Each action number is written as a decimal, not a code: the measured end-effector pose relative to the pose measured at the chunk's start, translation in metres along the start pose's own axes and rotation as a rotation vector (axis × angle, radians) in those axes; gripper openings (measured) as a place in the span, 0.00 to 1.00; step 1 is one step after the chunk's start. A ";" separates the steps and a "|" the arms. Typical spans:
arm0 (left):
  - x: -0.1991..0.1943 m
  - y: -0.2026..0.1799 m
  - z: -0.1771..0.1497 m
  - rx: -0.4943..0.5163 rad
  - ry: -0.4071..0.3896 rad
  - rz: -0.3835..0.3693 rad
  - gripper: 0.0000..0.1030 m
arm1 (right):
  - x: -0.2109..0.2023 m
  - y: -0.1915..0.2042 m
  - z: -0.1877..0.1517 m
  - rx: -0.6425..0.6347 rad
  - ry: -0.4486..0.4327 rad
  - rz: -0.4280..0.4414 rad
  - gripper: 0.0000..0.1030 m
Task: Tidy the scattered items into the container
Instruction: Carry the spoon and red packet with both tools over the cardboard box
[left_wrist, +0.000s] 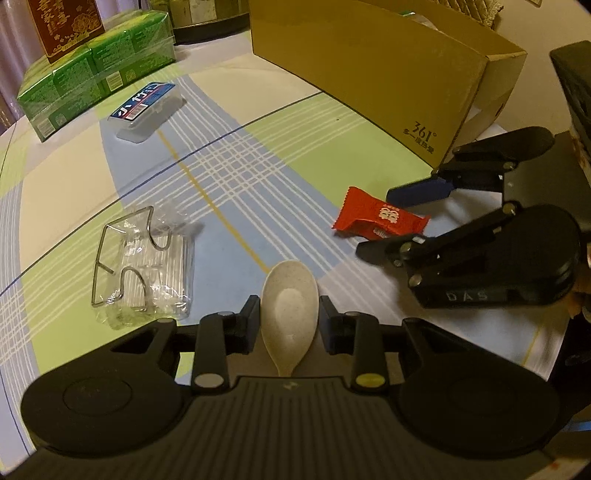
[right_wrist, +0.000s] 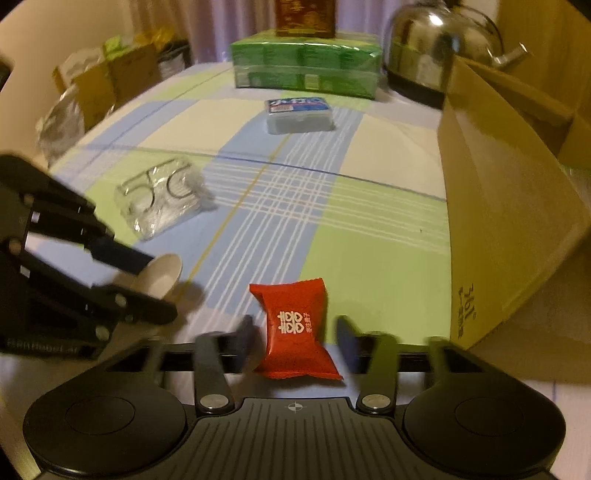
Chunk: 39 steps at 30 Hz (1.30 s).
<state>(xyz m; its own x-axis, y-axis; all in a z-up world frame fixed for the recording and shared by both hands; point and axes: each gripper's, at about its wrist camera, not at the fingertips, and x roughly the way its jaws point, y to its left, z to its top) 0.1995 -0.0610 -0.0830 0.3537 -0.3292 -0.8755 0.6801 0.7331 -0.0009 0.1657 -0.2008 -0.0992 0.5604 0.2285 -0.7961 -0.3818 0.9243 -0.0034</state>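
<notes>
in the left wrist view the left hand-held gripper (left_wrist: 289, 318) sits low over the checked surface (left_wrist: 258, 155) with its fingers spread either side of a pale spoon (left_wrist: 289, 295) — not clamped on it — and the cardboard box (left_wrist: 373, 70) stands beyond. in the right wrist view the right hand-held gripper (right_wrist: 295, 338) is likewise parted around a red candy packet (right_wrist: 297, 330) lying on the surface, just beside the box.
</notes>
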 end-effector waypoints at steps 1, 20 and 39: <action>0.000 0.000 0.000 -0.002 0.000 -0.002 0.27 | 0.000 0.002 0.000 -0.009 0.002 -0.003 0.23; -0.009 0.000 0.013 -0.022 -0.035 -0.010 0.27 | -0.011 0.001 0.009 0.050 -0.062 -0.002 0.22; -0.044 -0.024 0.045 -0.002 -0.139 -0.022 0.27 | -0.062 -0.014 0.015 0.117 -0.186 -0.052 0.22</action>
<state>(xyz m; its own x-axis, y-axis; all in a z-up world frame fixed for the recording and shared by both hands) 0.1967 -0.0910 -0.0225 0.4245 -0.4238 -0.8001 0.6871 0.7263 -0.0202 0.1472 -0.2239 -0.0407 0.7074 0.2217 -0.6712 -0.2668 0.9630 0.0369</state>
